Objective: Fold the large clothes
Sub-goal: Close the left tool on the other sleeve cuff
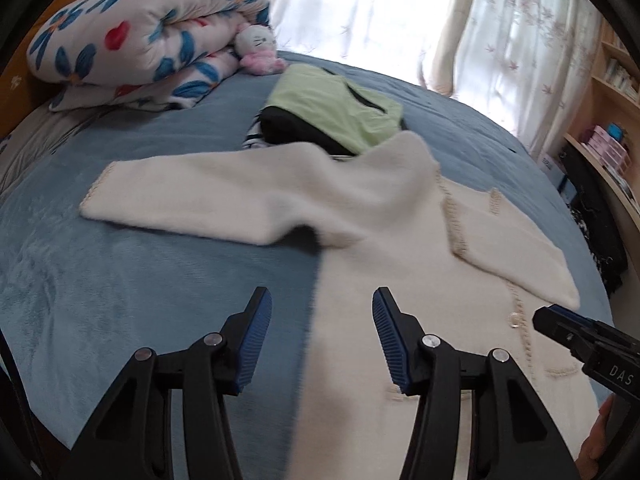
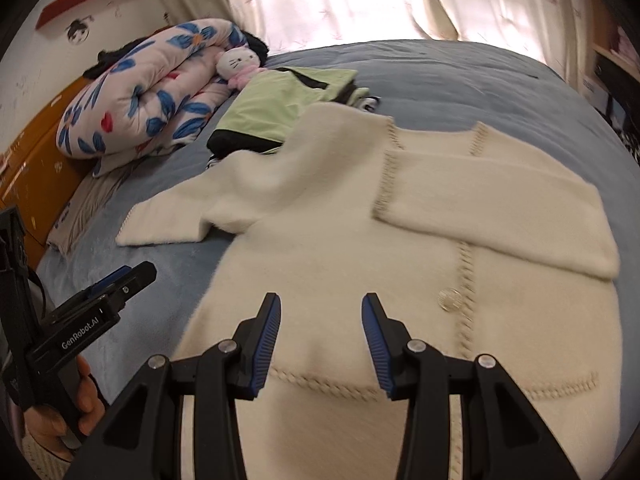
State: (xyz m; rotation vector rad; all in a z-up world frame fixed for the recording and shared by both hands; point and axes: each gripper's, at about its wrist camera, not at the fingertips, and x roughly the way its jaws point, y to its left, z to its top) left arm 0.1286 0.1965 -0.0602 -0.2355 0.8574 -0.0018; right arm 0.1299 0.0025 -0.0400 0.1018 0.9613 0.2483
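Observation:
A cream fuzzy cardigan (image 1: 400, 216) (image 2: 340, 208) lies flat on the blue bed cover (image 1: 120, 280) (image 2: 460, 80). One sleeve (image 1: 192, 196) (image 2: 176, 216) stretches out to the left. The other sleeve (image 1: 512, 240) (image 2: 492, 208) is folded across the chest. My left gripper (image 1: 321, 292) hovers over the cardigan's left edge, jaws apart with nothing between them; its tip also shows in the right wrist view (image 2: 136, 274). My right gripper (image 2: 321, 298) hangs over the lower front near a button (image 2: 448, 299), open and holding nothing. In the left wrist view the right gripper (image 1: 546, 316) enters from the right.
A stack of folded clothes topped by a green garment (image 1: 340, 104) (image 2: 280, 108) sits just behind the cardigan. A rolled floral quilt (image 1: 140, 40) (image 2: 152, 92) and a plush cat (image 1: 258, 48) (image 2: 238, 66) lie by the wooden headboard (image 2: 36, 160). Curtains hang behind; shelves (image 1: 612, 92) stand right.

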